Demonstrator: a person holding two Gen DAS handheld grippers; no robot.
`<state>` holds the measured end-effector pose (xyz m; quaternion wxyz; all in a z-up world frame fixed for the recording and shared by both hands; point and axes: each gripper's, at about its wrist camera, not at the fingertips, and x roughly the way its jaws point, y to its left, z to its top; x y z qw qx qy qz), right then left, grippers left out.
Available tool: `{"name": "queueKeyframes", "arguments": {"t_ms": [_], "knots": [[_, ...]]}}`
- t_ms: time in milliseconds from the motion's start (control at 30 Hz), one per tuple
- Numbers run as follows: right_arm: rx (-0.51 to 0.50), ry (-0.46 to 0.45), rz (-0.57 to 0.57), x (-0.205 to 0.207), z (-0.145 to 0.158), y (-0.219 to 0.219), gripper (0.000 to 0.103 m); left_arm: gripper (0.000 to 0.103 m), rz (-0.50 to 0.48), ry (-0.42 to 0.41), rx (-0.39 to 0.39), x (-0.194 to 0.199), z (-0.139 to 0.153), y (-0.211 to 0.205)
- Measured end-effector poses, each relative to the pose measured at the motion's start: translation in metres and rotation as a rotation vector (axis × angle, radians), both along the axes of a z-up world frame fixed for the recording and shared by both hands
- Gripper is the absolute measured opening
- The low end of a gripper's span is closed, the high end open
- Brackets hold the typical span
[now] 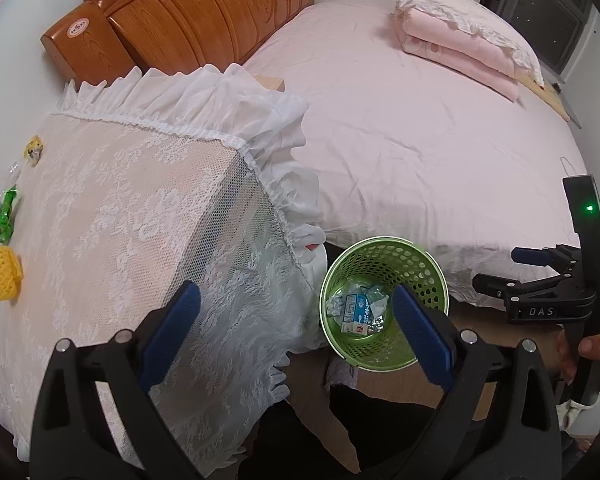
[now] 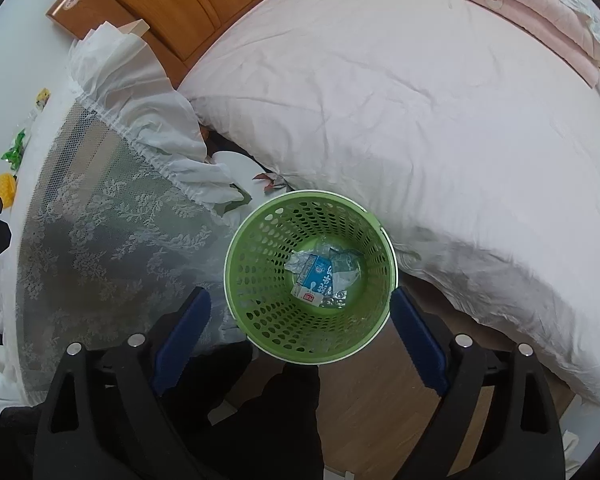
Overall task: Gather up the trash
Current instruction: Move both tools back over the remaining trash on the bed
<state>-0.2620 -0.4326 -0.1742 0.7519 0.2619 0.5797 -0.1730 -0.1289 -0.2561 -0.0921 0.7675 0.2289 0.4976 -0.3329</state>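
Observation:
A green perforated basket (image 1: 432,280) stands on the floor between a lace-covered nightstand (image 1: 132,208) and the bed. Inside it lie a blue-and-white milk carton (image 1: 356,312) and crumpled clear and foil wrappers. My left gripper (image 1: 296,332) is open and empty, over the nightstand's corner and the basket. My right gripper (image 2: 302,332) hangs open straight above the basket (image 2: 268,312), nothing between its pads; the carton (image 2: 316,276) lies below. On the nightstand's left side sit a yellow foam net (image 1: 4,272), a green wrapper (image 1: 2,216) and a small yellow wrapper (image 1: 34,150).
A bed with a pink sheet (image 1: 400,140) fills the right, folded pink quilt (image 1: 468,36) at its far end, wooden headboard (image 1: 204,12) behind. The right gripper (image 1: 504,270) and a hand (image 1: 596,352) show at the right edge. Wooden floor (image 2: 372,380) lies under the basket.

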Motion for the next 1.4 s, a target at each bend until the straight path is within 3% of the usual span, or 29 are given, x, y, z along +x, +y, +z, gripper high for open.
{"name": "queueKeyframes", "arguments": {"t_ms": [233,400,533,700,1033,1400], "knots": [[-0.053,-0.084,0.058,0.036,0.042,0.018,0.100,0.092,0.102,-0.043,-0.032,0.020,0.020,0.033],[-0.078,-0.168,0.139,0.074,0.077,0.043,0.101,0.093,0.217,-0.090,-0.061,0.041,0.041,0.080],[-0.076,-0.234,0.205,0.110,0.100,0.070,0.101,0.093,0.292,-0.164,-0.039,0.055,0.051,0.119],[-0.083,-0.277,0.286,0.153,0.122,0.110,0.101,0.093,0.391,-0.156,-0.038,0.078,0.051,0.167],[-0.073,-0.302,0.386,0.203,0.142,0.168,0.101,0.093,0.538,-0.161,-0.038,0.111,0.045,0.228],[-0.059,-0.310,0.434,0.249,0.145,0.213,0.101,0.093,0.659,-0.171,0.001,0.188,0.014,0.259]]}}
